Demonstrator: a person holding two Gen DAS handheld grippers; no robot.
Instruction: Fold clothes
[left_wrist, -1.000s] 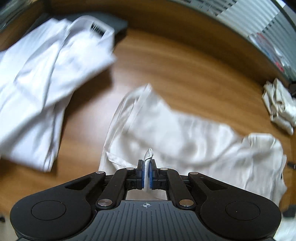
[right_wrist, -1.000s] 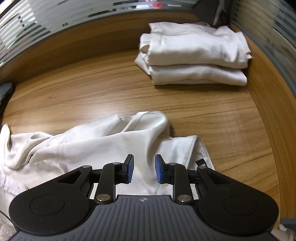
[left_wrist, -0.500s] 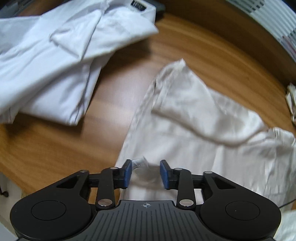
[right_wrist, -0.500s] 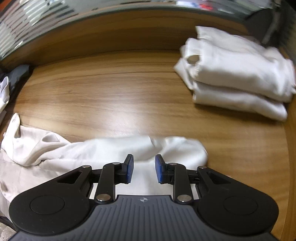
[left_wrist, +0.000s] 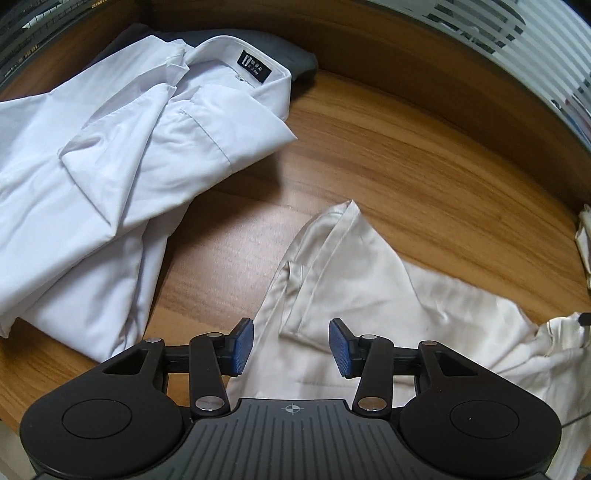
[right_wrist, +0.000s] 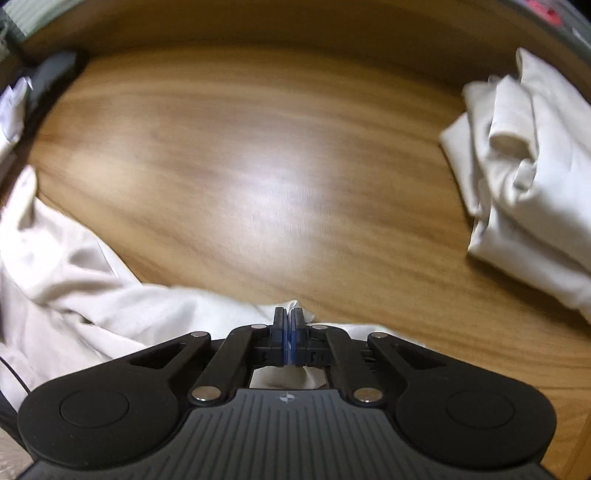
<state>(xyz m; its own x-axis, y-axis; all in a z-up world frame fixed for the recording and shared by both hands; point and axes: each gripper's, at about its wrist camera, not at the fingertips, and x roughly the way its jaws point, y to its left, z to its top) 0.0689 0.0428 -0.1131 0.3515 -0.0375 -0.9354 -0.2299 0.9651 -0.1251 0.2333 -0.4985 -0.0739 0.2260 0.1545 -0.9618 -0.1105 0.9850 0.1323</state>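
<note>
One cream garment (left_wrist: 369, 295) lay spread on the wooden table (left_wrist: 388, 155), in front of both pairs of tongs. The left tongs (left_wrist: 291, 345) hung over its near edge with the jaws partly apart and opening; cloth lay beneath the gap, but neither blue pad (left_wrist: 242, 345) pressed on it. The right tongs (right_wrist: 288, 334) were closed tight on a small fold of the same cream garment (right_wrist: 92, 295), a peak of cloth showing just beyond the pads. One white shirt (left_wrist: 110, 166) with a black collar label (left_wrist: 255, 68) lay crumpled to the left of the garment, apart from it, with a strip of bare wood between. One stack of folded cream clothes (right_wrist: 528, 177) sat at the right of the table, well apart; it seemed to hold two pieces, though blur left the count unsure. A dark grey thing (left_wrist: 295, 55) lay partly under the shirt's collar.
</note>
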